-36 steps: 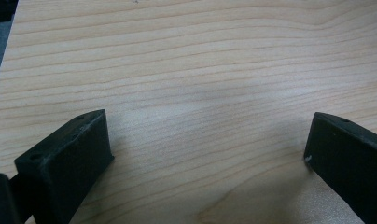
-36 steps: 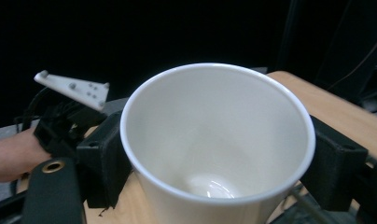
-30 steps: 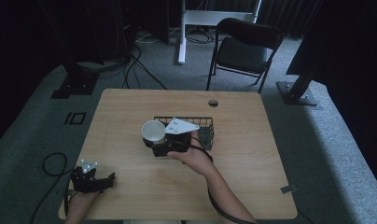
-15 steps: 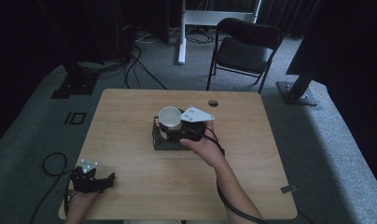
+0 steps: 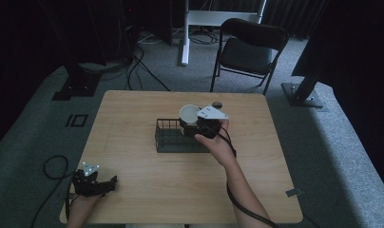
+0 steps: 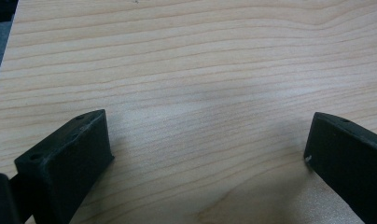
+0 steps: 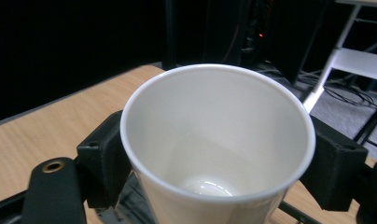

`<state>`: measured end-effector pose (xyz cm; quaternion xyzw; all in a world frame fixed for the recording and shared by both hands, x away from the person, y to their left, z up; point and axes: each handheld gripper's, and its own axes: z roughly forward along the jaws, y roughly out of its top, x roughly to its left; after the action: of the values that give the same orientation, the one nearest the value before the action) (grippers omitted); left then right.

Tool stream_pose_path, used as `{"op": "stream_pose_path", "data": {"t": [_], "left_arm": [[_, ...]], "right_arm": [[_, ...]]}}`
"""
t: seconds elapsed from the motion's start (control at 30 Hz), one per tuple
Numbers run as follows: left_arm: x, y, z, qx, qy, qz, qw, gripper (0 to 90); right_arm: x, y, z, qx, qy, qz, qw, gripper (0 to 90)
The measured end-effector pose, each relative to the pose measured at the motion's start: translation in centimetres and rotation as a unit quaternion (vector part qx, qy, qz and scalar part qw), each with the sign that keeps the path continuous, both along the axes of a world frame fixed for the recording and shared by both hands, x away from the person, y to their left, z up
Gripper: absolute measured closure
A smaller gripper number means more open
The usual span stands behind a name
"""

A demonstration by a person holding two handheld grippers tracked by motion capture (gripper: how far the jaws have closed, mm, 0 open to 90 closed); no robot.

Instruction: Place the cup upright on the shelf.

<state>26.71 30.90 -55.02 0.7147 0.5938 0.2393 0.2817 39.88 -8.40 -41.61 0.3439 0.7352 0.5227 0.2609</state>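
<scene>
We hold a paper cup over the wire basket

Nearest us, our left gripper [image 5: 96, 183] rests wide open and empty, well short of the wire basket [image 5: 167, 140]; beyond, our right gripper [image 5: 189, 124] clamps the white paper cup [image 5: 189, 114] upright above the basket's far right corner.

Cup [image 7: 214, 140]: white paper, smooth with a faint sheen inside, rolled rim. Table [image 5: 133, 118]: pale wood grain, smooth, slightly glossy in the left gripper view. Basket [image 5: 167, 137]: thin dark wire, matt. Jaws of both grippers: black matt plastic. Far chair [image 5: 249, 45]: dark, matt seat.
</scene>
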Motion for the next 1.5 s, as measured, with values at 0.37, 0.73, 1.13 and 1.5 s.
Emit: {"op": "stream_pose_path", "data": {"t": [0.37,0.73,1.13,1.5], "left_arm": [[0.0,0.0,0.0,0.0,0.0,0.0,1.0,0.7],[0.0,0.0,0.0,0.0,0.0,0.0,1.0,0.7],[0.0,0.0,0.0,0.0,0.0,0.0,1.0,0.7],[0.0,0.0,0.0,0.0,0.0,0.0,1.0,0.7]], "right_arm": [[1.4,-0.9,-2.2,-0.001,0.026,-0.02,0.9995,20.3],[1.9,-1.0,-3.9,-0.006,0.045,-0.026,0.9987,20.3],[1.9,-1.1,-5.0,-0.014,0.051,-0.027,0.9982,20.2],[1.8,-1.4,-5.1,-0.005,0.051,-0.024,0.9984,19.4]]}}
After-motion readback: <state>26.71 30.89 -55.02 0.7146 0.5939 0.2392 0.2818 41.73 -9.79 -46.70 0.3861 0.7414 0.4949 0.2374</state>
